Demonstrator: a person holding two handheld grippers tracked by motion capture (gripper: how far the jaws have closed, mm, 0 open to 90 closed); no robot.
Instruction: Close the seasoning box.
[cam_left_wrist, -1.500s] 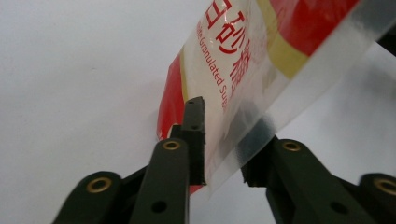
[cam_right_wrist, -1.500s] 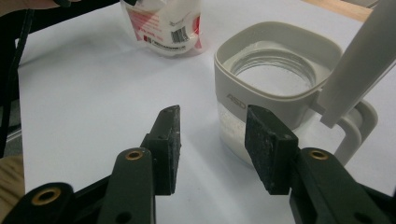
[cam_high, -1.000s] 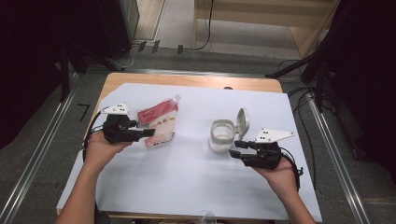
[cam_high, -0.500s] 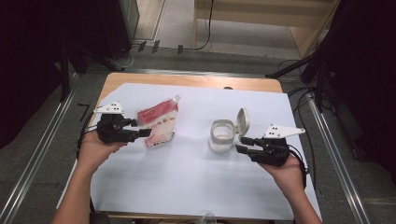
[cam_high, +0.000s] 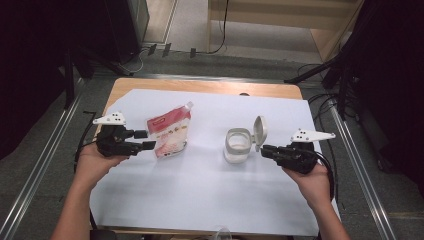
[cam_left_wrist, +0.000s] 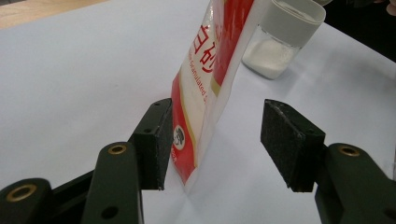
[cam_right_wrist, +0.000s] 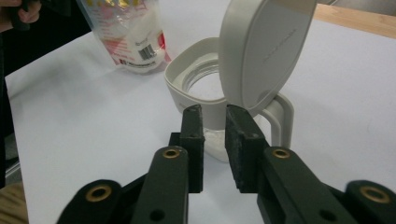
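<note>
A red and white pouch stands on the white sheet at the left. Its lower edge is between the jaws of my left gripper, which have just opened a little wider. One pad is close against the pouch and the other stands well apart. At the right sits a clear jar with white powder in its base, a handle and a raised flip lid. My right gripper points at the jar from the right, just short of it. Its jaws have just been closing to a narrow slit with nothing between them.
The white paper sheet covers most of the wooden table. Metal rails run along the floor on both sides. In the right gripper view the pouch stands behind the jar, and the other hand is at the top left.
The right gripper has drawn back a little to the right of the jar and its jaws have come together. The left hand has stayed by the pouch.
</note>
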